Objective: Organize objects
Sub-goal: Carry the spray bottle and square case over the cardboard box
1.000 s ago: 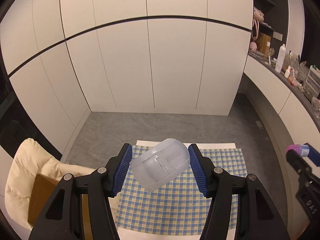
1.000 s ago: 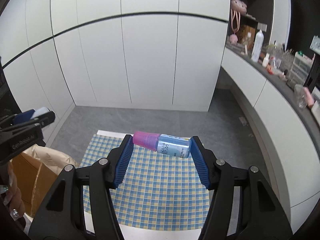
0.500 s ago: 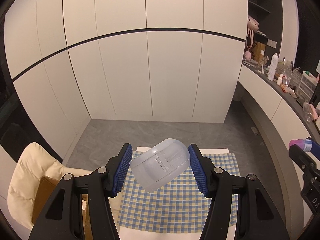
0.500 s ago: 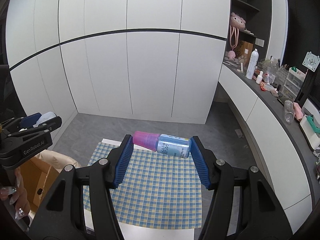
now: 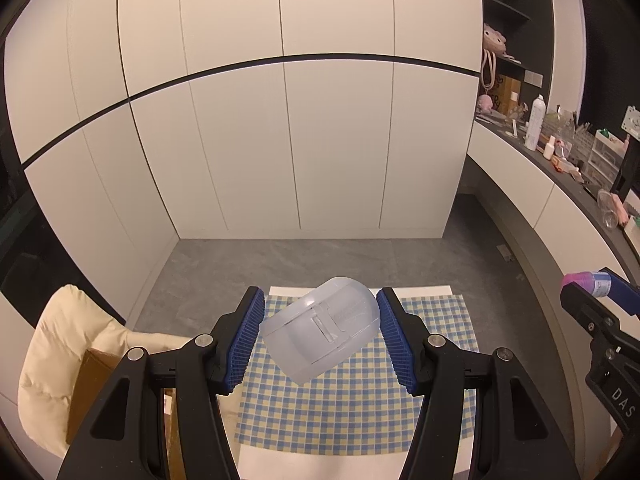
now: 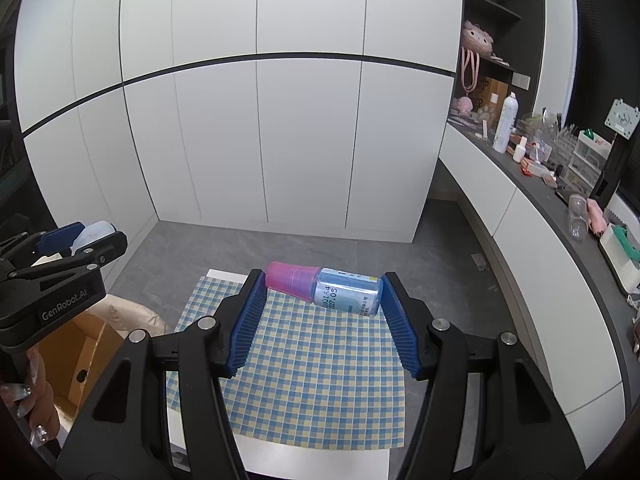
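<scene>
White floor-to-ceiling cabinet doors [image 6: 280, 140] crossed by a thin dark line meet a grey floor [image 6: 320, 248]. A cluttered dark countertop [image 6: 560, 196] curves along the right; dark open shelves [image 6: 488, 20] stand above it.

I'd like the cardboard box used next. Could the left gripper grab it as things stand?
Probably not: the left gripper is shut on the translucent plastic case, so its jaws are full. The cardboard box lies low to its left, unobstructed otherwise.
</scene>
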{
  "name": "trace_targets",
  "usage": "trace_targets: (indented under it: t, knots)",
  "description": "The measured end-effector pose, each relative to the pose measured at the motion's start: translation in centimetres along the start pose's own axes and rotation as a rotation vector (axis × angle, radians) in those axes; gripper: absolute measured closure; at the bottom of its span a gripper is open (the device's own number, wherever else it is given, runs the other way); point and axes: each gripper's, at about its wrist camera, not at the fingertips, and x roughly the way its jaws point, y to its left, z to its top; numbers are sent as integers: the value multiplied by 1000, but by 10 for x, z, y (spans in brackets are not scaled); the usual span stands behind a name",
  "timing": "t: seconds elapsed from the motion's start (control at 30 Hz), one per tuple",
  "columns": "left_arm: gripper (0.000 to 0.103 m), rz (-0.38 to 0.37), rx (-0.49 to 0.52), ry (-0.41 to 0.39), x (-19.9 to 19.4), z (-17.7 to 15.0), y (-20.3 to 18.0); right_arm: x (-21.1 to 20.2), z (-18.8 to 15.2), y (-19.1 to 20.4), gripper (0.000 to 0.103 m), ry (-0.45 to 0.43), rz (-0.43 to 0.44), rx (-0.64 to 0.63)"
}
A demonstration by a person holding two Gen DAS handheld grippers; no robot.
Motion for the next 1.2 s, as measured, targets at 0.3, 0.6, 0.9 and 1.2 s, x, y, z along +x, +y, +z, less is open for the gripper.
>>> trace_targets:
  t: [0.3, 0.6, 0.9, 1.2]
  knots:
    - [45, -17, 4, 3, -22, -37, 0, -21, -35, -2, 42, 8, 26, 23]
    - [45, -42, -5, 15, -47, -84, 7, -41, -84, 2, 42, 30, 62, 28]
    - [45, -58, -4, 46, -57, -125, 15, -49, -135, 1, 42, 70, 92, 52]
    - [45, -45, 18, 79, -56, -168, 21, -48, -180, -6, 42, 120, 91, 87]
